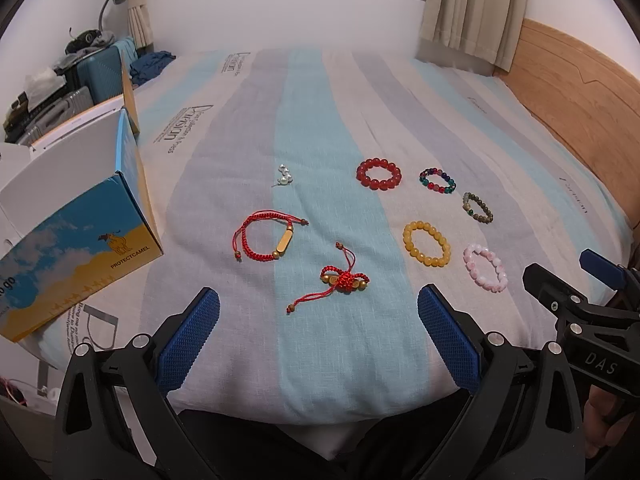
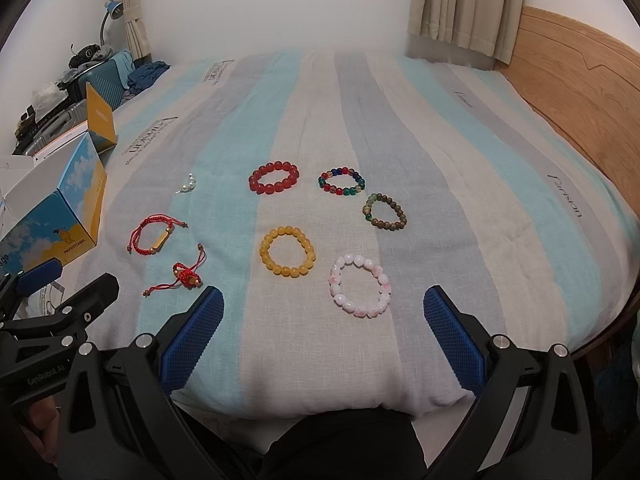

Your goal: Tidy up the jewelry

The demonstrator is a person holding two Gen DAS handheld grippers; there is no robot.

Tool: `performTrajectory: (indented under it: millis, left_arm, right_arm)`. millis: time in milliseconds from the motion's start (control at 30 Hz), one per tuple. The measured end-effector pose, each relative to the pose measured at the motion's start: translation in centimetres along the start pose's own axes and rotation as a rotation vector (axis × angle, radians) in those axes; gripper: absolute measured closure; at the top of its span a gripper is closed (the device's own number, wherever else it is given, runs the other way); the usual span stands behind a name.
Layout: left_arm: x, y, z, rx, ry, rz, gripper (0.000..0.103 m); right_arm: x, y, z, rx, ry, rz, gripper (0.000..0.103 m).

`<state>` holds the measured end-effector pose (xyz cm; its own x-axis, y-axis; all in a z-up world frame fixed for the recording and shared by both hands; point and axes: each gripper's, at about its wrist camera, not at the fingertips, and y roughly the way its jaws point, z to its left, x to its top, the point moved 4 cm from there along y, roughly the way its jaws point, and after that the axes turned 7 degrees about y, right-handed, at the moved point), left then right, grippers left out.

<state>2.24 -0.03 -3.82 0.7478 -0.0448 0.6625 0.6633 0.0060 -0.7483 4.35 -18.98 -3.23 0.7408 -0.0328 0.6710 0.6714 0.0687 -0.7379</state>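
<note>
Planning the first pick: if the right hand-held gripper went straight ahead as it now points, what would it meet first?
Probably the pink bracelet: it lies on the bed just ahead of the open right hand-held gripper, slightly right of centre. Depth is unclear through the fisheye.

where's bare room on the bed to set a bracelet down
Free: the striped bedspread beyond the red bead bracelet, up to the wall, and the near strip before the pink bracelet. Crowded: the ring of five bead bracelets and the red cord bracelets beside the box.

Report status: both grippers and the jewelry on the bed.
Left gripper and right gripper open, empty, short of the jewelry. Pink bracelet nearest right, red cord knot bracelet nearest left. Nothing in the way.
</note>
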Motion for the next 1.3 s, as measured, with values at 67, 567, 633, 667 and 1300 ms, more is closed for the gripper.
performTrajectory:
  millis: [67, 567, 633, 667, 1300]
  left_arm:
    - [0.0, 0.0, 0.0, 0.000, 0.000, 0.000, 0.006]
    - [0.6, 0.9, 0.8, -0.036, -0.007, 0.043, 0.006]
    - [0.9, 1.3, 1.4, -0.040, -0.016, 0.055, 0.006]
    - [1.2, 1.6, 1.8, -0.040, -0.017, 0.065, 0.006]
    - [3.6, 7.6, 1.4, -0.132, 0.028, 0.309, 0.006]
  right_arm:
    - [0.0, 0.0, 0.1, -0.001, -0.002, -0.001, 0.007]
    - [0.4, 0.2, -0.1, -0.004, -0.008, 0.015, 0.007]
    - [0.8, 0.5, -0.2, -0.002, -0.014, 0.030, 0.007]
    - [1.0, 0.7, -0.2, -0.002, -0.020, 0.043, 0.007]
    - [4.3, 7.2, 0.4, -0.015, -0.102, 0.320, 0.007]
